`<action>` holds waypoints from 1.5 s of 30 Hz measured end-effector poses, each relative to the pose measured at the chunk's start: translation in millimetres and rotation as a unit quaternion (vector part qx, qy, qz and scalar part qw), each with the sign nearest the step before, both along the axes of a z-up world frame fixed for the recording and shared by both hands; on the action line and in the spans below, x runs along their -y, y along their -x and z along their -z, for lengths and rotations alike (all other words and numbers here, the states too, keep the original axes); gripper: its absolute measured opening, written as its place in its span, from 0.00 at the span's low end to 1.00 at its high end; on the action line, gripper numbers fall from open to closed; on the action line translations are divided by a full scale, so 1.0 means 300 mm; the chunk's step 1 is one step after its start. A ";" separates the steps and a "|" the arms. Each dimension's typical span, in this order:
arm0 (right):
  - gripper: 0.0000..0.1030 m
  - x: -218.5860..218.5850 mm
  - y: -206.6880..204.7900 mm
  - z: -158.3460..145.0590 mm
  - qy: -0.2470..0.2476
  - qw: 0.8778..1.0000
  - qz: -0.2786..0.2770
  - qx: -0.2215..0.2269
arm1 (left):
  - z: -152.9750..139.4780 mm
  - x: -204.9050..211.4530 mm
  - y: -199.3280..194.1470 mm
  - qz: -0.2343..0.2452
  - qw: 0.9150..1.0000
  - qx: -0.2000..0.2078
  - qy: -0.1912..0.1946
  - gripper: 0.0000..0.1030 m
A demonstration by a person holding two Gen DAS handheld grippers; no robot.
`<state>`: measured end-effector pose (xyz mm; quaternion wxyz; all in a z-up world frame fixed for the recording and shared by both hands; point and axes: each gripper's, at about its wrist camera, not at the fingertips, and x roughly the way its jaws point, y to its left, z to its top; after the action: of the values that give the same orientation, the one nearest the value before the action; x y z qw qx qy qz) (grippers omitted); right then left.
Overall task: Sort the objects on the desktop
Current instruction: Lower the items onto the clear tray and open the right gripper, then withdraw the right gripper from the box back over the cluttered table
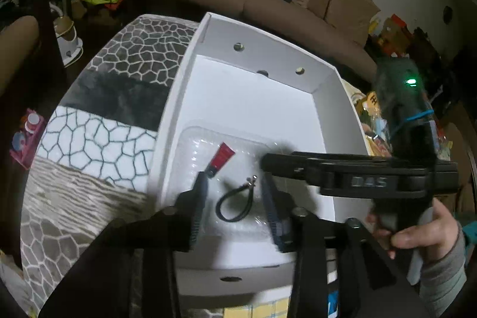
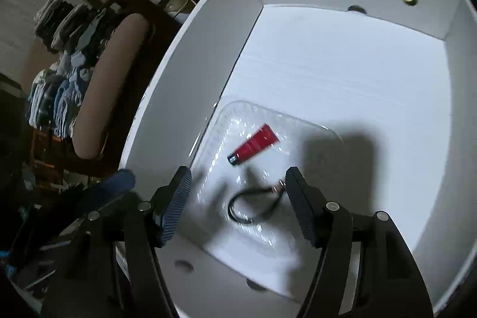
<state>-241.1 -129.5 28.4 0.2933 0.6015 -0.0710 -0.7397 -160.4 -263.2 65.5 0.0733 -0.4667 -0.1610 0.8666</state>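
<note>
Left wrist view: the left gripper (image 1: 234, 185) is hovering over a clear plastic tray (image 1: 193, 145) lying in the near corner of a white cardboard box (image 1: 179, 97). Its jaws are standing apart, pinching nothing. A black cord loop (image 1: 235, 203) with a small metal clasp is lying on the tray between the fingers, touching neither pad. A red tube (image 1: 222, 157) with a dark cap is lying on the tray just beyond the left finger's tip. The right gripper (image 1: 357, 169) is crossing in from the right, held by a hand (image 1: 417, 231) in a grey sleeve. The box is sitting on a patterned grey and white cloth (image 1: 89, 139).

Right wrist view: the right gripper (image 2: 238, 178) is reaching over the same tray (image 2: 313, 133), jaws spread wide and empty. The cord loop (image 2: 253, 204) is lying between its fingers, the clasp end just beside the right finger; whether they touch cannot be told. The red tube (image 2: 255, 145) is lying farther in, apart from both fingers.
</note>
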 end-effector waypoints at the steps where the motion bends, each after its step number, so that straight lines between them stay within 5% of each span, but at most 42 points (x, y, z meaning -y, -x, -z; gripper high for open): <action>1: 0.61 -0.016 -0.017 -0.019 -0.002 1.000 0.000 -0.006 | -0.007 -0.012 -0.011 -0.001 1.000 -0.002 0.005 0.50; 3: 0.63 -0.041 -0.046 -0.052 -0.006 1.000 -0.003 -0.016 | -0.028 -0.039 -0.038 -0.001 1.000 -0.009 0.021 0.62; 5: 0.71 -0.087 -0.082 -0.088 -0.010 1.000 -0.001 -0.027 | -0.063 -0.071 -0.076 0.001 0.999 -0.027 0.037 0.86; 9: 1.00 -0.187 -0.164 -0.157 0.010 0.999 -0.009 -0.038 | -0.132 -0.120 -0.148 0.001 0.997 -0.058 0.053 0.95; 11: 1.00 -0.233 -0.210 -0.193 -0.001 0.998 -0.011 -0.058 | -0.158 -0.150 -0.176 0.001 0.996 -0.061 0.060 1.00; 20: 1.00 -0.441 -0.401 -0.316 -0.030 0.993 0.027 -0.115 | -0.255 -0.288 -0.303 0.005 0.991 -0.079 0.107 1.00; 29: 1.00 -0.672 -0.558 -0.416 -0.018 0.989 0.063 -0.132 | -0.308 -0.473 -0.383 0.041 0.990 -0.089 0.103 1.00; 35: 1.00 -0.933 -0.640 -0.475 -0.033 0.983 0.098 -0.153 | -0.304 -0.693 -0.392 0.106 0.987 -0.083 0.091 1.00; 40: 1.00 -1.199 -0.682 -0.459 -0.037 0.977 0.151 -0.148 | -0.257 -0.885 -0.364 0.154 0.984 -0.065 0.063 1.00; 45: 1.00 -1.366 -0.669 -0.341 -0.025 0.975 0.185 -0.120 | -0.191 -1.030 -0.324 0.185 0.980 -0.053 0.046 1.00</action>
<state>-40.2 280.3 130.7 0.1422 0.4920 -0.1269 -0.8495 -63.1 45.8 122.7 0.2193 -0.4448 -0.0278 0.8679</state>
